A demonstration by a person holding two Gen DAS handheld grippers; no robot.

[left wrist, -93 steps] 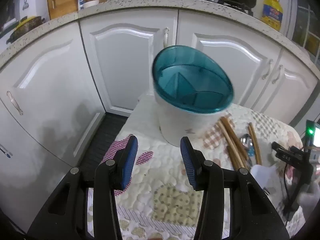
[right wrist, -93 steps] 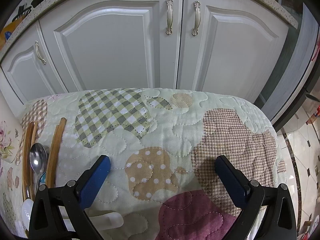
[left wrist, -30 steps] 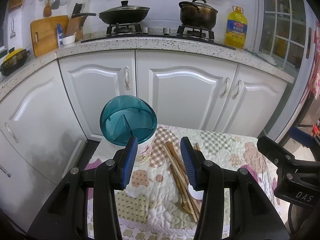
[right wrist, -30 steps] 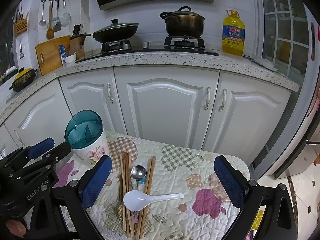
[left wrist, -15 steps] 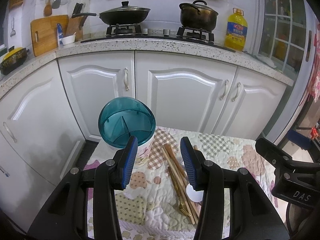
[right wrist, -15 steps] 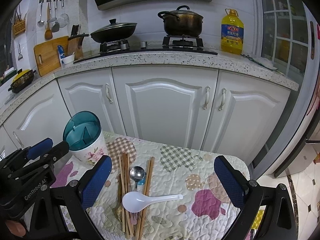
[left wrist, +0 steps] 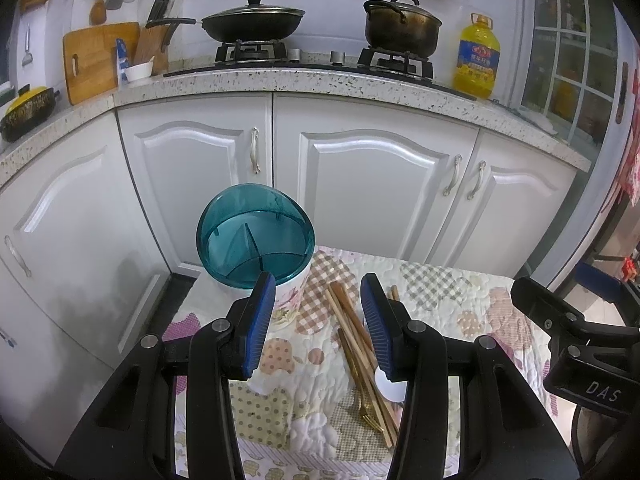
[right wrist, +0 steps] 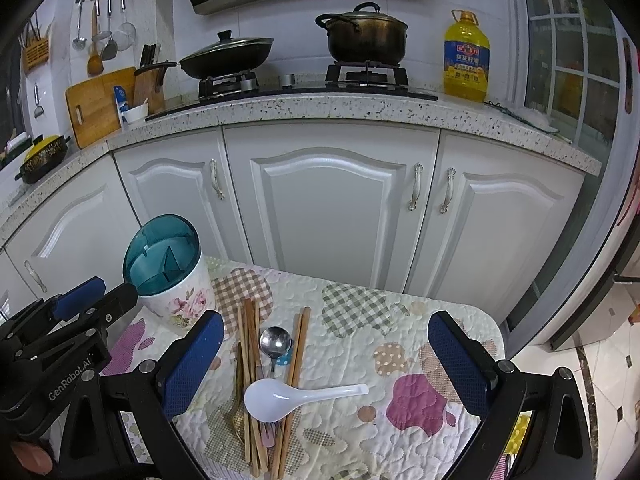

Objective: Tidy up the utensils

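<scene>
A: Right wrist view now takes in the whole table (right wrist: 452,312); three seconds back it saw only quilt and cabinet doors. Both grippers have pulled up and away, and over the last second nothing has shifted.

B: So that was a retreat to look things over. What is held?

A: Nothing. The right gripper (right wrist: 326,364) stands wide, its jaws empty. The left gripper (left wrist: 318,322) is fairly wide too, with only air between its pads (left wrist: 262,320).

B: And the utensils?

A: All lie just right of the holder (right wrist: 172,276), which stands at the table's left rear with its teal lid tipped open. Nearest it are the chopsticks (right wrist: 250,344), then the metal spoon (right wrist: 275,340), with the white spoon (right wrist: 280,398) lying across their near ends. A gold fork (left wrist: 366,408) lies among the chopsticks, I think; it is partly hidden.

B: Then the sorting has not begun.

A: I judge so. The holder's compartments look empty, though the tinted lid makes that hard to be sure of. The white spoon lies on top, so it is the likely first pick.
</scene>
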